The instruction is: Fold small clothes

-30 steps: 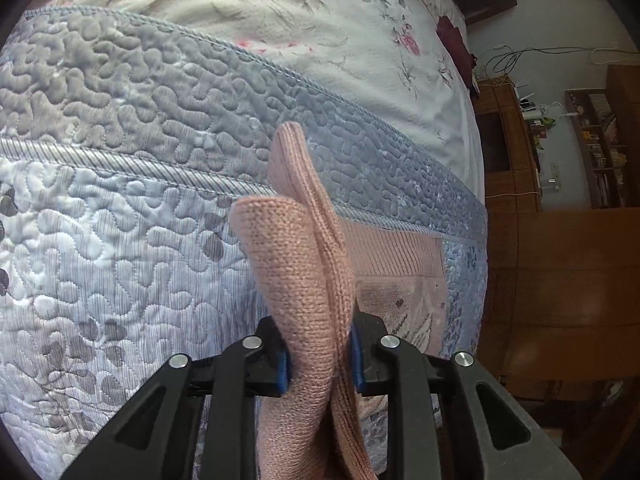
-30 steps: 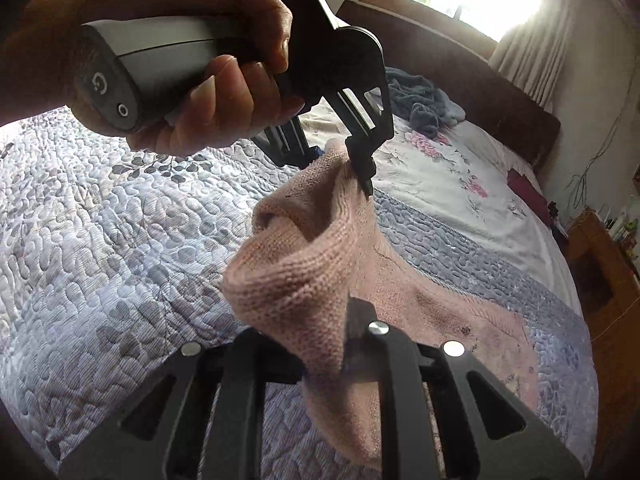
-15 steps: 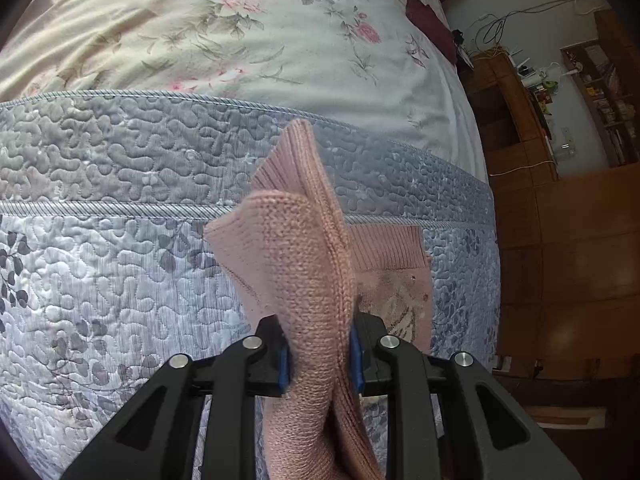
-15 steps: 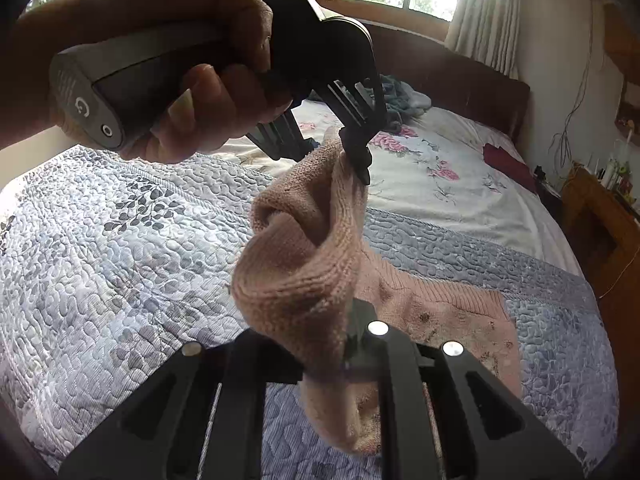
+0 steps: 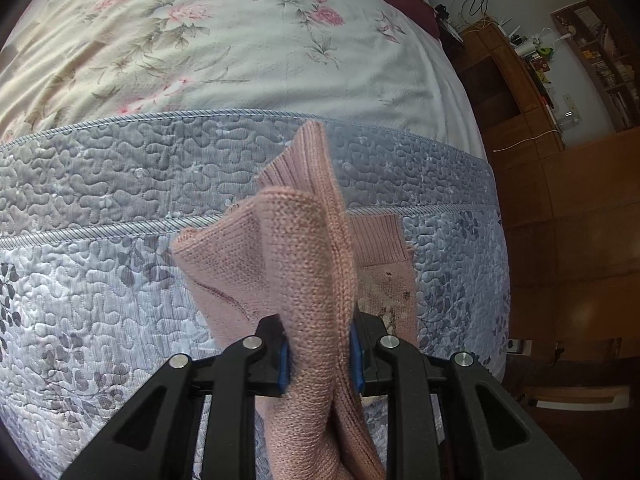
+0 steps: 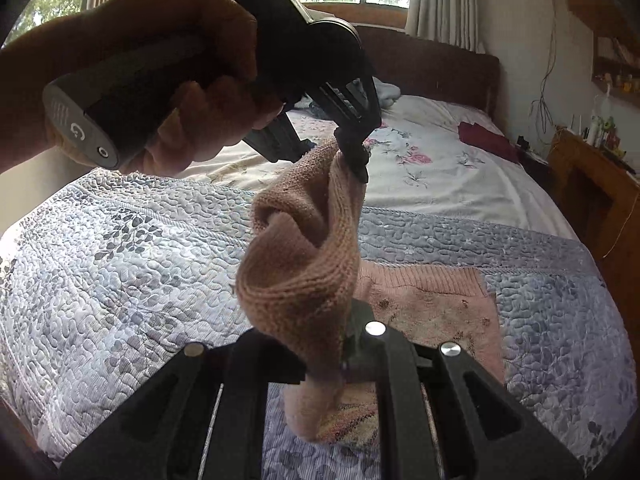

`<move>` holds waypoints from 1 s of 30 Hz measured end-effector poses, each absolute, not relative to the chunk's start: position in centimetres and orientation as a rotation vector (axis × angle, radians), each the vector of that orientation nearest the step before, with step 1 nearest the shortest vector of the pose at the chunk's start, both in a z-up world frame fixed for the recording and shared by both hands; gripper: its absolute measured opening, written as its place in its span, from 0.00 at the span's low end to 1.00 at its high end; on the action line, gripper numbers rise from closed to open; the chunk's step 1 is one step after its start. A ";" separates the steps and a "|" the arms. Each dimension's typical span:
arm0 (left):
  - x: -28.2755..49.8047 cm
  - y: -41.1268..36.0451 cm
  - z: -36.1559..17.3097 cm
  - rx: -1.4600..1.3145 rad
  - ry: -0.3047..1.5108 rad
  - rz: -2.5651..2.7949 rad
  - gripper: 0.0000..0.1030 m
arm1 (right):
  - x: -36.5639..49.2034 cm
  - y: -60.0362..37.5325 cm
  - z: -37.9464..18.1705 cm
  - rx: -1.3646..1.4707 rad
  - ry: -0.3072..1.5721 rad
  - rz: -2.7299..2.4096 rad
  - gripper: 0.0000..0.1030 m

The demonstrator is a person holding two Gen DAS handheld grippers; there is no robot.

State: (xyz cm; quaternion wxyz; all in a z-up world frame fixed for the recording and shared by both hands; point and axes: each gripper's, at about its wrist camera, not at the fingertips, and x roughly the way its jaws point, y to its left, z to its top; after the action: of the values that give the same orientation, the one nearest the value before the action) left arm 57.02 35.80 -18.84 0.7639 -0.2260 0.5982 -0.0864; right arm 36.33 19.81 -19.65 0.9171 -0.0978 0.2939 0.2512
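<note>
A pink knitted garment (image 6: 304, 264) hangs in the air above the bed (image 6: 440, 168), strung between two grippers. The left gripper (image 5: 322, 354) has its jaws pinching one bunched fold of the knit; seen from the right side, a hand (image 6: 160, 80) holds that tool over the blue-grey quilt (image 6: 120, 272). The right gripper (image 6: 344, 360) has its jaws pressed on another fold nearer the bed's foot. The rest of the garment lies flat on the quilt, ribbed hem toward the flowered sheet (image 5: 240, 48).
</note>
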 end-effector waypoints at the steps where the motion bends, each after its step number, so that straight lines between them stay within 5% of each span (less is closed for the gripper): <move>1: 57.2 35.3 -18.9 -0.485 1.304 -0.189 0.22 | 36.5 19.5 -19.7 -0.193 0.607 0.513 0.09; 30: 62.0 22.6 -23.6 -0.301 1.399 -0.195 0.21 | 39.5 9.1 -24.6 0.029 0.695 0.424 0.09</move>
State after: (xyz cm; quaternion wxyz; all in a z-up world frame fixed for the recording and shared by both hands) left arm 62.05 22.59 -23.64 0.7506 -0.1377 0.6401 -0.0891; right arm 39.53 9.09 -24.63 0.9182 0.0142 0.3381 0.2061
